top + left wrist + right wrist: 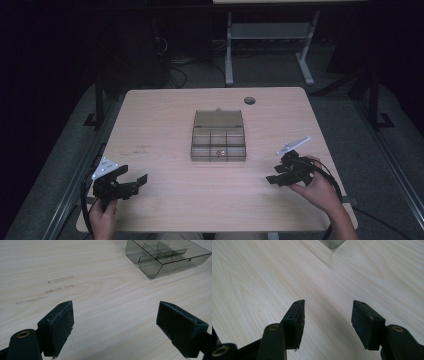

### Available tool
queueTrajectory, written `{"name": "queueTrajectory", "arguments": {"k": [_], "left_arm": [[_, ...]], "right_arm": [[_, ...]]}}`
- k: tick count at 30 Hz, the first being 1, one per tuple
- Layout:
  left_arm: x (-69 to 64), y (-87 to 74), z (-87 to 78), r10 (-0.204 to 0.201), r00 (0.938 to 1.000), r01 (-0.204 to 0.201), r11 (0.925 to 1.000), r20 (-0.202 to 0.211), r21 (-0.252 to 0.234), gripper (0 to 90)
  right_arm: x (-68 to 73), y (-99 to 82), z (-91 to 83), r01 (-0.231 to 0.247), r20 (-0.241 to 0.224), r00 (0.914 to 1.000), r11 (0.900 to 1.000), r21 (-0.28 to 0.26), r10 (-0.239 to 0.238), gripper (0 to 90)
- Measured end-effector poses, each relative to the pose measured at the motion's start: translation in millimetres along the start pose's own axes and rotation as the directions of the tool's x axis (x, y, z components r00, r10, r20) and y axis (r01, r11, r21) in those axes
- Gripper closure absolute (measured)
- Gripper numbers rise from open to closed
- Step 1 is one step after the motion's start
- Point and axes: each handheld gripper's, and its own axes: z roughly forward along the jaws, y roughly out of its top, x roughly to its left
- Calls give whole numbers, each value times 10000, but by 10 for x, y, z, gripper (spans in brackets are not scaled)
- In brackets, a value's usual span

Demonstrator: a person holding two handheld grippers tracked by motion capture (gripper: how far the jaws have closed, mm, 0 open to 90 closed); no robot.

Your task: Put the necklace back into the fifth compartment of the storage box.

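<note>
While both my tools (131,181) (275,178) stand apart and empty, I should approach the box (218,142) at frame centre slowly, squarely.

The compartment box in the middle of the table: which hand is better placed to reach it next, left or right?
Probably the right. In the high view the right claw lies a bit closer to the compartment box than the left claw does. Both claws are open and empty, so the difference is small.

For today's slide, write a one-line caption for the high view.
Two open hand-held grippers, left and right, rest apart on a wooden table before an open compartment box.
</note>
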Motion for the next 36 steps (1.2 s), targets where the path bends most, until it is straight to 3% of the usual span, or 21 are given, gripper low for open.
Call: {"name": "queueTrajectory", "arguments": {"k": [36], "left_arm": [[-35,-3,8,38,10000,-39,10000,62,55,140]], "right_arm": [[78,-541,-76,-540,-63,9985,9982,-263,539,409]]}}
